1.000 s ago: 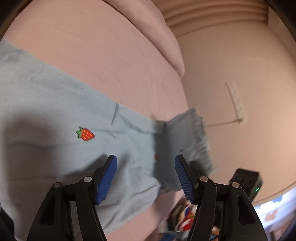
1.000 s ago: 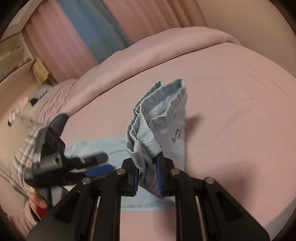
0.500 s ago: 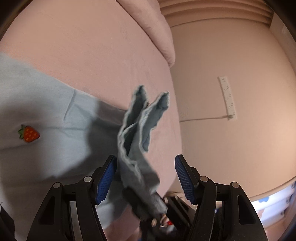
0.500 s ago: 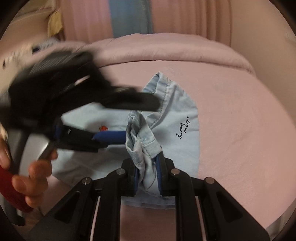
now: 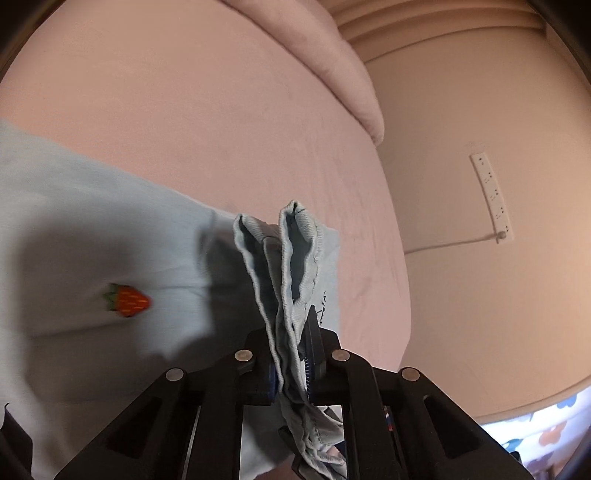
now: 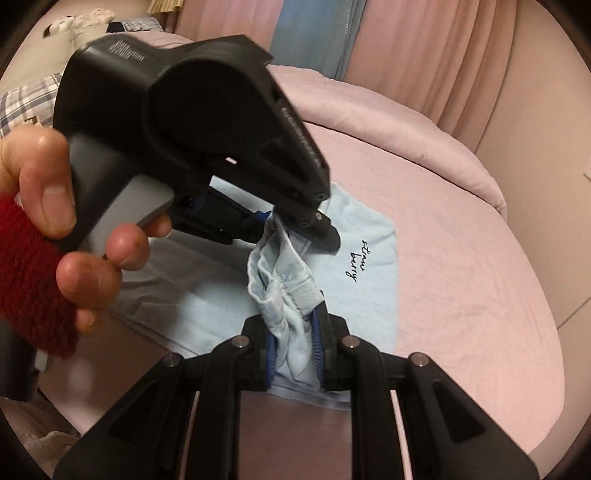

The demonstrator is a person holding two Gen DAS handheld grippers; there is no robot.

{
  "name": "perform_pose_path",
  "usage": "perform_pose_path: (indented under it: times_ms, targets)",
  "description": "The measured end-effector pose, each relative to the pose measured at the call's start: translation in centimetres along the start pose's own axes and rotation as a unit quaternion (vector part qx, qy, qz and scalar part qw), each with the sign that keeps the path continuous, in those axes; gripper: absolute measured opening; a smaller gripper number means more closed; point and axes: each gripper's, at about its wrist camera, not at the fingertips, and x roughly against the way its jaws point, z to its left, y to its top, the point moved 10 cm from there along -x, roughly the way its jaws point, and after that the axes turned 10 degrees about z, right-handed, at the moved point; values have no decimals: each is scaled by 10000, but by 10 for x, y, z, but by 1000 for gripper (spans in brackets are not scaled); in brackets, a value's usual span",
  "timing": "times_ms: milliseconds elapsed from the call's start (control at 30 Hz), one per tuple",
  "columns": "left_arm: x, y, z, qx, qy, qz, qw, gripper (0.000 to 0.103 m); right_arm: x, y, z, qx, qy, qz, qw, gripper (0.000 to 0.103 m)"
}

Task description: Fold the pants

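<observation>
Light blue pants (image 5: 110,236) with a strawberry patch (image 5: 127,294) lie on a pink bed (image 5: 184,92). My left gripper (image 5: 291,363) is shut on the bunched waistband of the pants, which stands up between its blue pads. In the right wrist view my right gripper (image 6: 293,350) is shut on the same bunch (image 6: 284,288), and the left gripper (image 6: 299,221) clamps it from the far side just above. Black script lettering (image 6: 356,260) shows on the flat cloth to the right.
A pink duvet roll (image 5: 325,55) lies along the far side of the bed. A wall with a white power strip (image 5: 491,199) is to the right. Pink and blue curtains (image 6: 369,40) hang behind the bed. A soft toy (image 6: 79,24) sits at far left.
My left gripper was open and has shut on the bunched waistband that my right gripper brought to it. The right gripper kept its hold and the two have come together.
</observation>
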Motion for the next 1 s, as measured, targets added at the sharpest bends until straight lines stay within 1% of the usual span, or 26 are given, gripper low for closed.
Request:
perform_pose_path:
  times_ms: [133, 200, 267, 367, 500, 533, 600, 667, 733, 767, 800, 833, 900, 967, 1000]
  targets:
    - [40, 3, 7, -281, 108, -349, 9989, 9, 4, 15, 16, 331, -5, -159, 9993, 17]
    - [56, 6, 12, -370, 231, -451, 9980, 9, 6, 27, 29, 524, 37, -298, 9982, 18]
    - [76, 10, 24, -382, 414, -555, 9969, 9, 7, 40, 46, 702, 125, -403, 9966, 18]
    - [104, 17, 46, -245, 549, -707, 9957, 8, 5, 59, 76, 977, 282, -501, 9935, 19]
    - [122, 23, 76, -76, 791, -724, 9942, 8, -3, 82, 116, 1402, 396, -569, 9877, 20]
    - [127, 24, 89, 26, 854, -737, 9936, 9, -7, 86, 126, 1486, 417, -547, 9865, 20]
    - [128, 24, 99, 102, 885, -727, 9934, 8, -17, 93, 143, 1594, 491, -478, 9848, 20]
    - [128, 22, 115, 231, 1045, -686, 9919, 8, -28, 97, 149, 1690, 504, -422, 9834, 21]
    - [125, 19, 124, 296, 1087, -624, 9917, 9, -38, 96, 154, 1807, 503, -316, 9817, 23]
    - [122, 19, 125, 319, 1148, -580, 9912, 15, -39, 96, 158, 1840, 536, -291, 9810, 24]
    - [121, 19, 126, 358, 1232, -558, 9902, 19, -43, 96, 160, 1893, 549, -238, 9801, 25]
    - [117, 21, 124, 395, 1281, -565, 9894, 22, -45, 103, 165, 1960, 529, -181, 9790, 26]
    - [126, 22, 123, 379, 1330, -626, 9884, 27, -48, 108, 164, 1987, 512, -116, 9787, 29]
    - [142, 25, 118, 237, 1497, -813, 9851, 47, -46, 117, 161, 1916, 637, -65, 9794, 30]
    - [152, 26, 118, 189, 1627, -939, 9820, 50, -42, 119, 160, 1874, 740, -51, 9795, 36]
